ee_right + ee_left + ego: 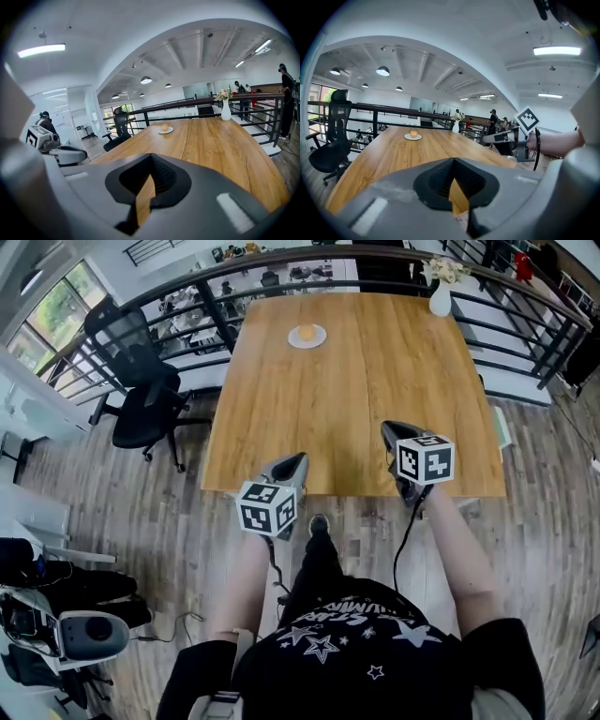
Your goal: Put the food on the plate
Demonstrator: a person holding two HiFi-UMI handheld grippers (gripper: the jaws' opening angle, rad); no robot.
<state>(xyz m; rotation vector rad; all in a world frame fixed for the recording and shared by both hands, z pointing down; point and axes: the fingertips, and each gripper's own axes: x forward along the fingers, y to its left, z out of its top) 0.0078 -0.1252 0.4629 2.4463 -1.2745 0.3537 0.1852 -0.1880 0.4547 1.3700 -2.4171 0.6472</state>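
A round, golden piece of food (306, 332) lies on a small white plate (320, 340) at the far end of the long wooden table (356, 399). The food (413, 133) shows small and far off in the left gripper view, and the food (164, 127) does too in the right gripper view. My left gripper (297, 461) hovers at the table's near edge, left of centre, jaws shut and empty. My right gripper (388, 428) is held over the near right part of the table, also shut with nothing in it. Both are far from the plate.
A white vase with flowers (441, 294) stands at the table's far right corner. A black office chair (141, 390) sits to the table's left. A dark railing (216, 310) runs behind and beside the table. People stand beyond the railing (493, 122).
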